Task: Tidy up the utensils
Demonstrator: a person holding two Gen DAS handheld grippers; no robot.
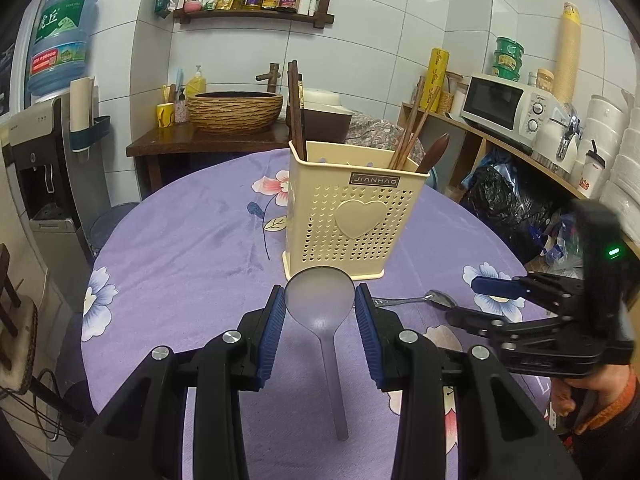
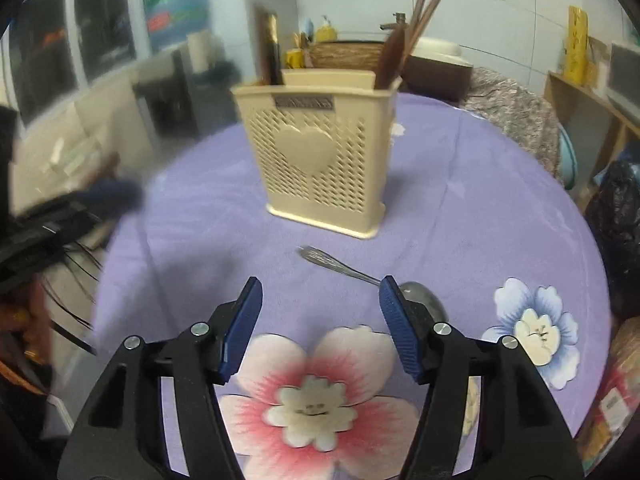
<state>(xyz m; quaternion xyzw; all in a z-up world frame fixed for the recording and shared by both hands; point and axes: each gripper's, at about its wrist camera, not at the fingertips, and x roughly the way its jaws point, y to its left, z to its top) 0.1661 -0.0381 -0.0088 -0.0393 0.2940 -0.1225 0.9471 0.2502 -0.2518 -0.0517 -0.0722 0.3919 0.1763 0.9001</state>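
Observation:
My left gripper [image 1: 320, 304] is shut on the round head of a translucent plastic ladle [image 1: 320, 300], whose handle runs back toward the camera. Just beyond it stands a cream perforated utensil holder [image 1: 348, 208] [image 2: 320, 152] with dark chopsticks [image 1: 296, 112] at its left and wooden chopsticks and a wooden spoon [image 1: 434, 152] at its right. A metal spoon [image 1: 420, 300] [image 2: 352, 272] lies on the purple floral tablecloth, right of the ladle. My right gripper [image 2: 320, 292] [image 1: 474, 300] stands open over the cloth with nothing between its pads; the spoon's bowl sits just past its right finger.
The round table [image 1: 180, 240] drops off at left and right. Behind it are a wash basin [image 1: 236, 110], a water dispenser [image 1: 44, 152] and a shelf with a microwave [image 1: 504, 106]. Black bags [image 1: 504, 204] lie on the floor at right.

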